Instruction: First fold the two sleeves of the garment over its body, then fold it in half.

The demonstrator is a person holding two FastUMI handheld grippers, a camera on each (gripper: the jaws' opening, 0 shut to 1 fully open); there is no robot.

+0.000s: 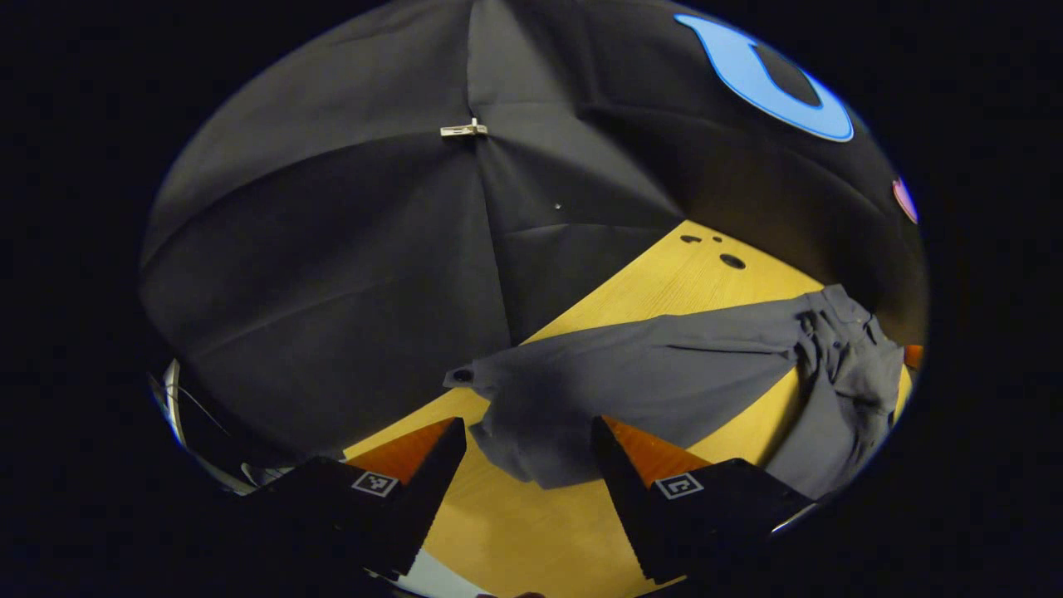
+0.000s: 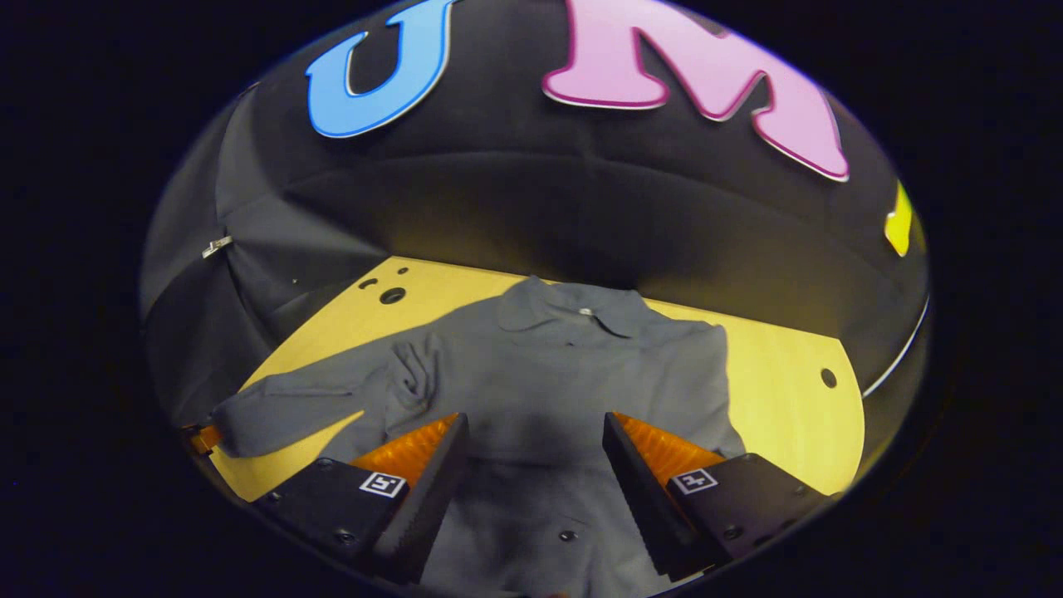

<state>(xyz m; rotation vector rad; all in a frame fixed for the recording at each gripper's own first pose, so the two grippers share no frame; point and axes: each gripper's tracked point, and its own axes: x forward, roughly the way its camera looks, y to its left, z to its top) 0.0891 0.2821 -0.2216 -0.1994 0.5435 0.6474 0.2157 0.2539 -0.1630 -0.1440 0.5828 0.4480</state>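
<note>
A grey shirt (image 2: 548, 365) is spread flat on the yellow desk (image 2: 781, 365), collar toward the far wall. In the right gripper view, the right gripper (image 2: 531, 465) is held wide open over the shirt's body, grasping nothing. In the left gripper view, the left gripper (image 1: 527, 465) is likewise wide open and empty, with the outstretched sleeve (image 1: 598, 382) lying just beyond its fingers. Black cloth (image 1: 349, 249) is hung behind the desk.
</note>
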